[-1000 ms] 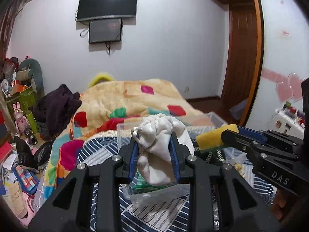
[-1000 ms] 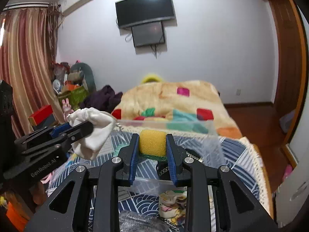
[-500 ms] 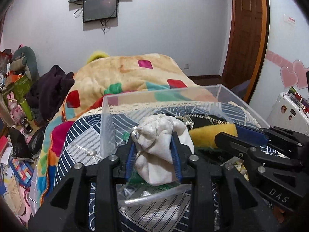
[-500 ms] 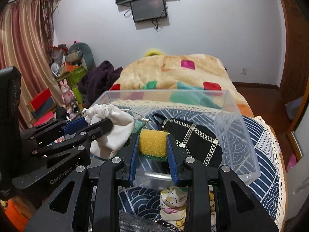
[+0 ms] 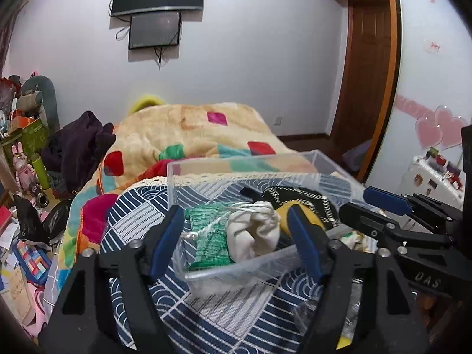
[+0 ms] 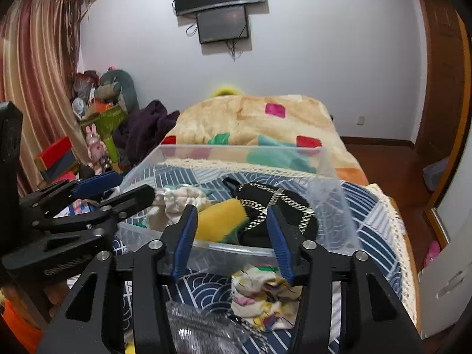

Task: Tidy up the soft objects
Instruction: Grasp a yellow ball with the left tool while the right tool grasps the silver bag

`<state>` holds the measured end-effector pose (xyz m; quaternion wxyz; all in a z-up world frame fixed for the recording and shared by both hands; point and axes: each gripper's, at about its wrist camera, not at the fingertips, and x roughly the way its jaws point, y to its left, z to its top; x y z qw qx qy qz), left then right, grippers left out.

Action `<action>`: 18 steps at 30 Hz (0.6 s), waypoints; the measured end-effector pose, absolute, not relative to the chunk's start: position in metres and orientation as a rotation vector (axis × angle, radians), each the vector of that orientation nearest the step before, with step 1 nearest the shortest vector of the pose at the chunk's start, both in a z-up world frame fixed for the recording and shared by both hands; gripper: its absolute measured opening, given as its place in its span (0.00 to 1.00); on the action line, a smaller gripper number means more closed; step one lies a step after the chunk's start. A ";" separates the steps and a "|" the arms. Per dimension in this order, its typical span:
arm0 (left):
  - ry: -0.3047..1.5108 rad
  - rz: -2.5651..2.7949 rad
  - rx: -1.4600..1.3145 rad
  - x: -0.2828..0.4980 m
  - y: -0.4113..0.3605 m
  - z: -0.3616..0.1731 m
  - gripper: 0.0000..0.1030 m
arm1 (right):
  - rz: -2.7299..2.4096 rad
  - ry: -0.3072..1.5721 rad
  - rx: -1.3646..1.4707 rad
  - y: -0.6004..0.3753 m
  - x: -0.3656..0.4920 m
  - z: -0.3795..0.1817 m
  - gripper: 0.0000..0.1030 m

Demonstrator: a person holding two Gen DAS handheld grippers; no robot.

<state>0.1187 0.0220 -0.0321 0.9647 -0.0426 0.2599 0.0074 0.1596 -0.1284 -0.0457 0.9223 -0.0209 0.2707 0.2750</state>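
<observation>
A bed (image 5: 191,129) covered by a tan blanket with bright patches fills the back of the room, and nearer the cameras a blue and white patterned cloth (image 5: 224,303) lies over it. On that cloth sits a clear plastic bin (image 5: 174,183), with both grippers at its near edge. The left gripper (image 5: 236,233) has its fingers spread wide apart and holds nothing. Between and just beyond its fingertips, inside the bin, lies a white drawstring pouch (image 5: 256,233), resting on a green mesh cloth (image 5: 209,236) at the bin's left end. The right gripper (image 6: 233,227) is also spread wide and empty. A yellow sponge (image 6: 221,219) with a green underside lies in the bin between its fingers, closer to the left finger, tilted against the pouch on one side and against a black bag (image 6: 283,209) with a silver chain on the other. The bag fills the bin's right half. Outside the bin, below the right gripper, a crumpled floral cloth (image 6: 262,292) lies on the patterned cloth, with a crinkled clear plastic wrapper (image 6: 200,330) at the bottom edge of the right wrist view.
</observation>
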 end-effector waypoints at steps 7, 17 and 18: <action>0.502 -0.013 -0.100 0.086 0.020 -0.030 0.86 | 0.546 0.517 -0.001 -0.151 0.138 -0.040 0.57; 0.597 -0.061 -0.117 0.061 0.009 -0.064 0.86 | 0.616 0.662 -0.028 -0.139 0.125 -0.086 0.57; 0.602 -0.066 -0.124 0.060 0.008 -0.066 0.86 | 0.618 0.680 -0.027 -0.139 0.125 -0.093 0.57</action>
